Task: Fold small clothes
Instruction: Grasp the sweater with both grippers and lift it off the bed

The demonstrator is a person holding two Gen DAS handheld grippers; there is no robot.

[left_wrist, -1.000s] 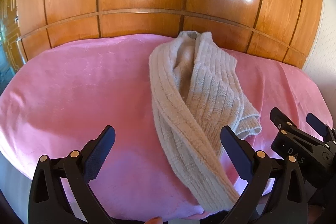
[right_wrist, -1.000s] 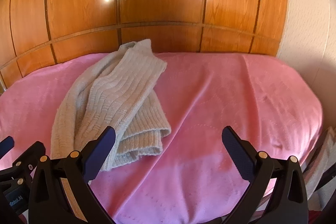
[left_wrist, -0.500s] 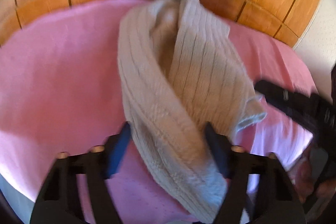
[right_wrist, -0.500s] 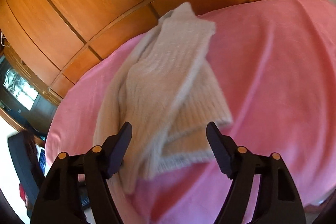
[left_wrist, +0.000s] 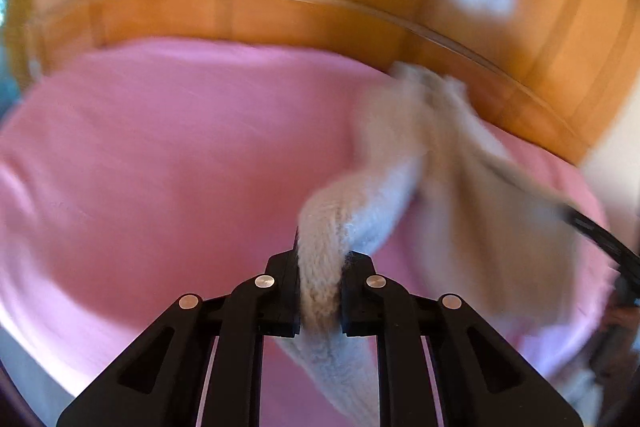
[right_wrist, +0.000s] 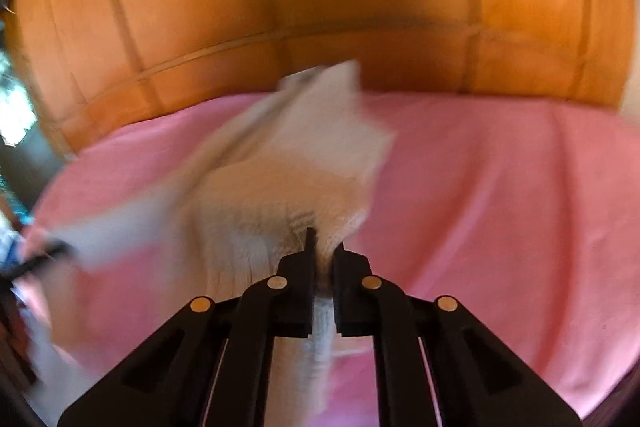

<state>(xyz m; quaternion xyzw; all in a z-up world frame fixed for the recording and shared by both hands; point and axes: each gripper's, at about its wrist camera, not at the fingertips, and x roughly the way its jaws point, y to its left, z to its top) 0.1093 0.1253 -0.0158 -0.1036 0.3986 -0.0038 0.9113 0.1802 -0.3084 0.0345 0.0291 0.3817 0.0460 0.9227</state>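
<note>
A beige ribbed knit garment (left_wrist: 460, 187) lies on the pink bedcover (left_wrist: 160, 167), blurred by motion. In the left wrist view my left gripper (left_wrist: 322, 251) has a thick roll of the knit between its jaws, which are closing and press on it; the cloth stretches away to the right. In the right wrist view my right gripper (right_wrist: 323, 247) pinches a thin ribbed edge of the same garment (right_wrist: 280, 187), its jaws closing tight on it. The right gripper's black fingers (left_wrist: 600, 235) also show at the right edge of the left view.
Glossy wooden panels (left_wrist: 240, 11) rise right behind the bed. The pink bedcover (right_wrist: 500, 187) spreads wide to the right of the garment. A pale wall (right_wrist: 632, 95) shows at the far right, and dark furniture (right_wrist: 24, 155) at the far left.
Both grippers went from wide open to shut on the knit garment. Its near end now lifts off the cover, pulled out between the two grippers.
</note>
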